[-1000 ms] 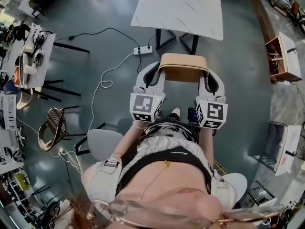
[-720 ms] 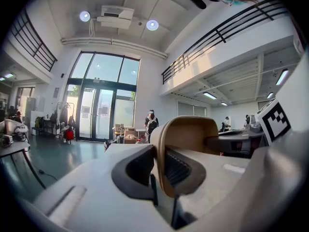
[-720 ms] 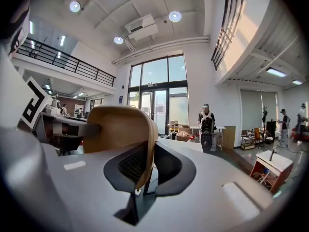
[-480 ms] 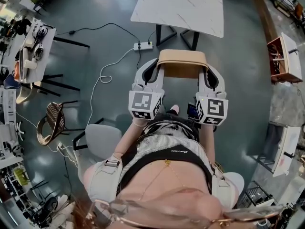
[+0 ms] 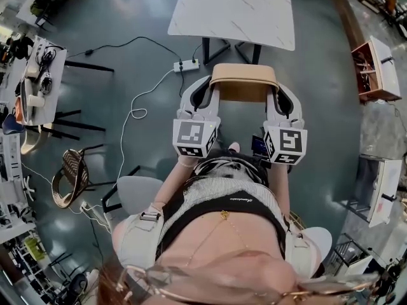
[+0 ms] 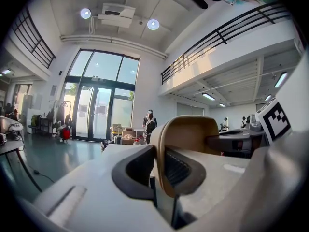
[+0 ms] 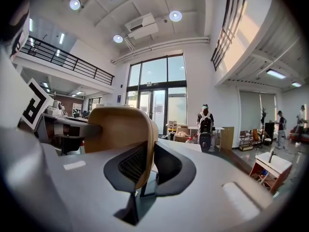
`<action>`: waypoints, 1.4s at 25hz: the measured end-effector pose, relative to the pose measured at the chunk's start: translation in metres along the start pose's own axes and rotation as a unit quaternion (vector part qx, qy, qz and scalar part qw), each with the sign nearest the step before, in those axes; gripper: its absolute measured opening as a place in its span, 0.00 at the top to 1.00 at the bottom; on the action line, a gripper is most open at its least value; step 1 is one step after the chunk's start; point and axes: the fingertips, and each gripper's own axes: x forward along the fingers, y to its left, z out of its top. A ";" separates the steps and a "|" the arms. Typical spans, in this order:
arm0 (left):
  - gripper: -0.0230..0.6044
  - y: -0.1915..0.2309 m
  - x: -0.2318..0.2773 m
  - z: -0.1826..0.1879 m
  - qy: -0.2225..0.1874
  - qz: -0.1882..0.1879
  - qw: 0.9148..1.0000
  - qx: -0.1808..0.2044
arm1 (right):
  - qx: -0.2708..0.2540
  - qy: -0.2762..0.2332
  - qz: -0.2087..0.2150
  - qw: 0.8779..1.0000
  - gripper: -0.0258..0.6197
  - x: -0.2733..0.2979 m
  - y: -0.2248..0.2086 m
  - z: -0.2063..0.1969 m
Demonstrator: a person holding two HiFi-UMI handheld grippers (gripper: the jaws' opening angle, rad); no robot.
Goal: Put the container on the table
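Note:
A tan, rounded container [image 5: 244, 83] hangs in the air between my two grippers, above the grey floor and short of the white marble table [image 5: 235, 11]. My left gripper [image 5: 205, 95] is shut on its left rim, and my right gripper [image 5: 282, 100] is shut on its right rim. The left gripper view shows the container [image 6: 190, 134] wall clamped in the left gripper [image 6: 157, 164]. The same holds in the right gripper view, where the container [image 7: 120, 129] wall is pinched by the right gripper [image 7: 147, 163]. The table's front edge lies just beyond the container.
A power strip [image 5: 180, 65] with trailing white cables lies on the floor left of the table legs. A wicker chair [image 5: 68, 180] and a grey stool [image 5: 137, 192] stand at my left. An open wooden cabinet [image 5: 376, 68] stands to the right, a cluttered desk [image 5: 35, 75] far left.
Both grippers and the container have moved a little forward toward the table. The chair and stool at the left have slid back in the head view. Both grips are unchanged.

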 end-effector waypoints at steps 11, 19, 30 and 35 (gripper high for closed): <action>0.90 0.045 0.056 0.007 0.007 -0.028 1.000 0.002 | -0.002 0.013 -0.029 1.000 0.87 0.063 -0.006 0.008; 0.90 0.088 0.080 0.009 0.014 -0.029 0.999 0.001 | -0.003 0.017 -0.028 0.999 0.87 0.109 0.007 0.014; 0.90 0.137 0.090 0.007 0.017 -0.038 0.999 -0.007 | 0.001 0.024 -0.039 0.999 0.87 0.149 0.034 0.018; 0.90 0.156 0.088 0.009 0.015 -0.044 0.999 -0.004 | 0.002 0.023 -0.044 0.999 0.87 0.161 0.050 0.020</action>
